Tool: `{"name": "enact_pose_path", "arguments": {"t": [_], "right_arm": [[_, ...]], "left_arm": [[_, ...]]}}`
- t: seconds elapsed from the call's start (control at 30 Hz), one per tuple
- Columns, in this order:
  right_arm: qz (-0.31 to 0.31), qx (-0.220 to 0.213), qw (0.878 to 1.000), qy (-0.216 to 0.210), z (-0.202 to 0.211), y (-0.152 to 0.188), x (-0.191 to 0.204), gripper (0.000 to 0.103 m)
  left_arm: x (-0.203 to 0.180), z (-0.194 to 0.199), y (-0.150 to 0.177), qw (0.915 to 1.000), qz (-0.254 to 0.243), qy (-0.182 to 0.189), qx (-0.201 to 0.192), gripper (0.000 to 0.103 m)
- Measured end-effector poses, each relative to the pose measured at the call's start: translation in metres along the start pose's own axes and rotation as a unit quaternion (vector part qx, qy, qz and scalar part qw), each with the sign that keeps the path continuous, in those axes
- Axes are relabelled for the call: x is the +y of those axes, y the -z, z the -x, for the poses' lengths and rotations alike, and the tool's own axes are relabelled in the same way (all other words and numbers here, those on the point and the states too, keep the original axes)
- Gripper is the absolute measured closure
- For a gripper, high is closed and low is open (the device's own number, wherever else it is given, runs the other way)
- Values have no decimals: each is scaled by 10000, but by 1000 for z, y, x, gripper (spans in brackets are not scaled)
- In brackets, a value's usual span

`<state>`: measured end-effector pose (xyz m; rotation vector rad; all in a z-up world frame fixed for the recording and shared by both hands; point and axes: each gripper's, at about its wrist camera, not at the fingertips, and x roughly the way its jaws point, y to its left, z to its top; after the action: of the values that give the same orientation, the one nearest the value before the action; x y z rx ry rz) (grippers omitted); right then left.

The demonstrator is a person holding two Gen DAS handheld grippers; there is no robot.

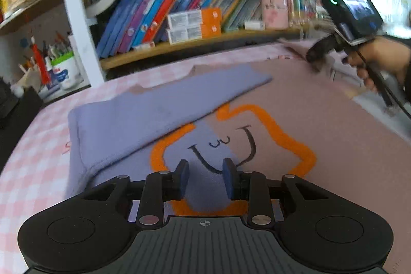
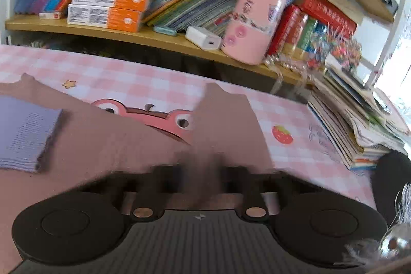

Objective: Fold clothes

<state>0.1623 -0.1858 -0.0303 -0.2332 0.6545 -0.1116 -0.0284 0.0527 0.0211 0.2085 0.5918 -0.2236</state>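
Observation:
A sweater, half lavender and half mauve-brown (image 1: 308, 109), lies flat on the pink checked cloth. An orange star outline (image 1: 285, 131) with a drawn face is on its chest. Its lavender sleeve (image 1: 159, 104) is folded across the body. My left gripper (image 1: 205, 166) hovers open over the star, nothing between its blue pads. A hand holds my right gripper (image 1: 317, 57) at the sweater's far right. In the right wrist view the right gripper (image 2: 203, 168) is motion-blurred and looks shut on the brown sleeve (image 2: 223, 125), which rises from between its fingers. The lavender cuff (image 2: 25, 132) lies to the left.
A bookshelf with leaning books (image 1: 179, 4) and orange boxes (image 2: 108, 7) runs along the back of the table. A pen cup (image 1: 61, 68) stands at the back left. A pink tin (image 2: 254, 17) and a stack of books (image 2: 359, 125) sit on the right.

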Motion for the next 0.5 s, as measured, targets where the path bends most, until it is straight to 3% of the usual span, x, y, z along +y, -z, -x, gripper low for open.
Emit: {"name": "enact_pose_path", "arguments": {"t": [0.17,0.3,0.37,0.5], "right_arm": [[-1119,-764,9906,202,33,21,-53,97],[-2410,-447,9695,-45,58,60,-114,96],[-2936,-89,9552,-349,61,79,-142,93],[-3317,-61,9411,-650,81,96,-166,85]], "left_arm": [[-4,-1,6,9999,-7,72,75,68],[-12,0,7,9997,-227,124,36,52],[-15,1,8,9996,-266,129,33,51],[-11,0,8,9997,-164,144,53,49]]}}
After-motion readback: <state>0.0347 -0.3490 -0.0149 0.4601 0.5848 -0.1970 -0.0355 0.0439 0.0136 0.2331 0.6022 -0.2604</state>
